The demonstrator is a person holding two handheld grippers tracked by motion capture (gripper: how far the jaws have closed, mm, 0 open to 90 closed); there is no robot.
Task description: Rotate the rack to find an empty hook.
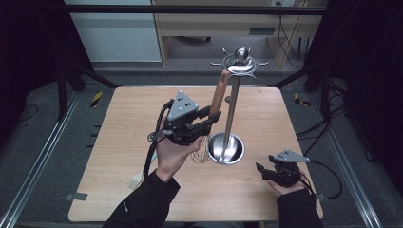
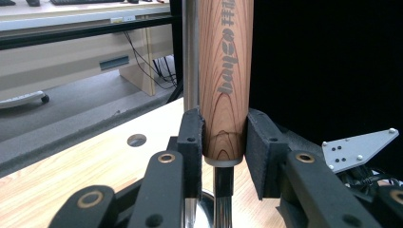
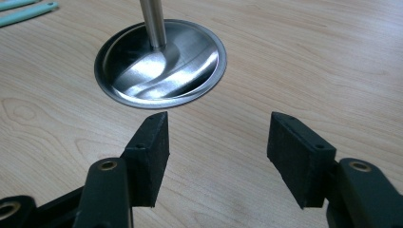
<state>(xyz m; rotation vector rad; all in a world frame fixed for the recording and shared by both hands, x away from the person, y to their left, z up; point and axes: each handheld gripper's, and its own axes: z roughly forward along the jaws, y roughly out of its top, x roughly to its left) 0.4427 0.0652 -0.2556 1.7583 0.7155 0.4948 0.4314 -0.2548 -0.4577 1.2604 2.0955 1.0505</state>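
Tabletop (image 1: 119, 156): pale wood with rounded corners, spread out in front of me; one small round hole (image 2: 137, 139) in it, seen from my left gripper view.
Stand base (image 3: 160, 61): a shiny steel dish standing right of the middle, with a steel pole (image 1: 231, 111) rising from its centre.
Mint-green handles (image 3: 26, 12): two slim ends lying flat on the wood, well apart from the dish.
Tape (image 1: 76, 196): a grey strip at the near left edge.
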